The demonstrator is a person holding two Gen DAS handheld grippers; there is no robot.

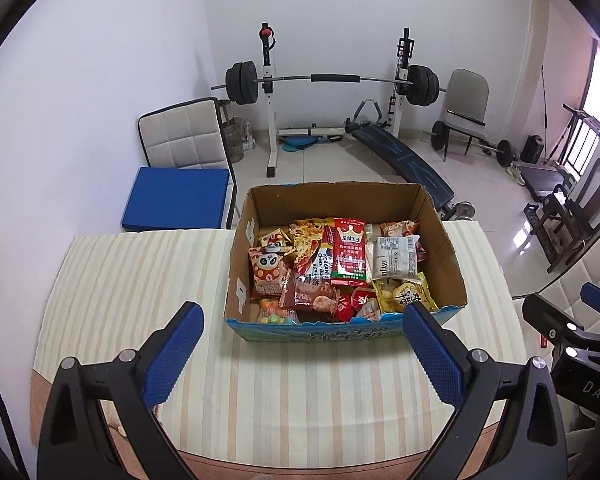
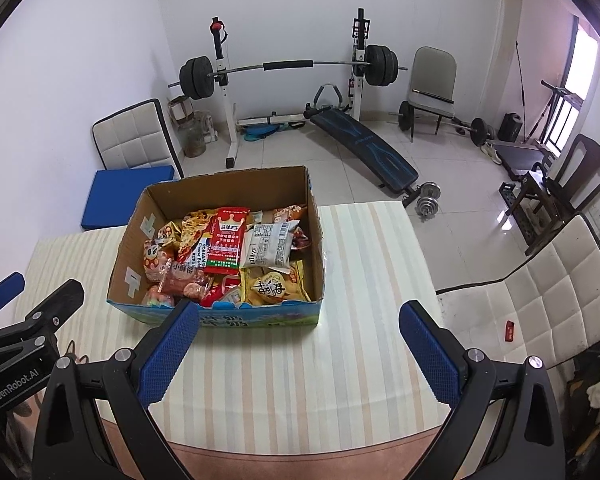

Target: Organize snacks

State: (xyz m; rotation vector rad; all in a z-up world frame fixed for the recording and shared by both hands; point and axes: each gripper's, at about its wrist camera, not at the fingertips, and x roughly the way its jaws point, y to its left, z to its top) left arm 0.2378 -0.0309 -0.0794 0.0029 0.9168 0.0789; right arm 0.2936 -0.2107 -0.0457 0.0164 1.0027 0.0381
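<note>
A cardboard box [image 1: 440, 240] full of several snack packets stands on the striped tablecloth [image 1: 140, 280]; it also shows in the right wrist view [image 2: 134, 240]. A red crown packet [image 1: 349, 252] [image 2: 226, 240], a white packet [image 1: 394, 262] [image 2: 270, 250] and a yellow packet [image 1: 404, 294] [image 2: 270, 288] lie on top. My left gripper [image 1: 302, 354] is open and empty, hovering in front of the box. My right gripper [image 2: 298, 350] is open and empty, in front of the box's right corner. Each gripper shows at the edge of the other's view [image 1: 572, 332] [image 2: 24, 316].
A white chair [image 2: 540, 304] stands right of the table, another with a blue cushion [image 1: 176, 198] behind it on the left. A barbell rack [image 1: 332, 80], a sit-up bench [image 1: 404, 156] and dumbbells [image 2: 426, 198] stand on the tiled floor beyond.
</note>
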